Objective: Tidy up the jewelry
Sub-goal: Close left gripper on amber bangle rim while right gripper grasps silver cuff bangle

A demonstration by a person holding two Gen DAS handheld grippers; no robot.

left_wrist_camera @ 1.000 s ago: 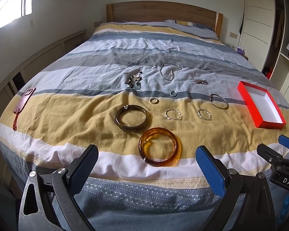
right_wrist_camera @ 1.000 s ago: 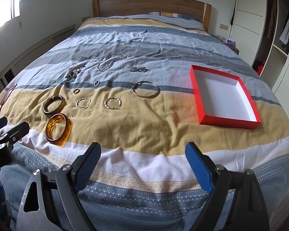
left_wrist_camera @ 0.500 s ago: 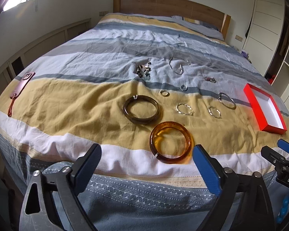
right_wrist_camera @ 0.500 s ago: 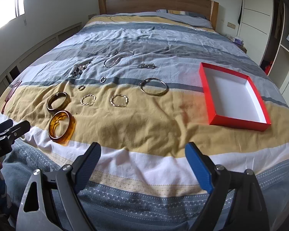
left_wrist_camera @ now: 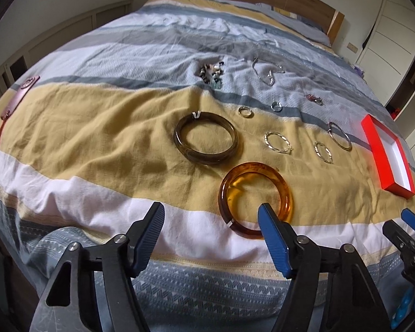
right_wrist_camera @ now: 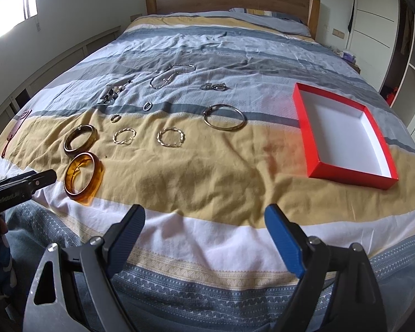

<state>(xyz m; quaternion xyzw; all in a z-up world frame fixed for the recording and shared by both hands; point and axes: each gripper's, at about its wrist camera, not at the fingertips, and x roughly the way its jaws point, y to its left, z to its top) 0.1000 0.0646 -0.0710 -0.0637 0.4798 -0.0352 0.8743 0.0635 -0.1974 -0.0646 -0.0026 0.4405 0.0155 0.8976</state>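
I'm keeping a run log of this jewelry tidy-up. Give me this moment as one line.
left gripper: jaws closing, nothing gripped, nearing amber bangle | right gripper: open, empty | red box: empty

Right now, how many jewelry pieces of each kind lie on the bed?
Thick bangles: 2, amber bangle and dark brown bangle
Thin bracelets: 3
Small rings: 2
Chain necklace: 1
Beaded piece: 1
Small dark piece: 1
Total: 10
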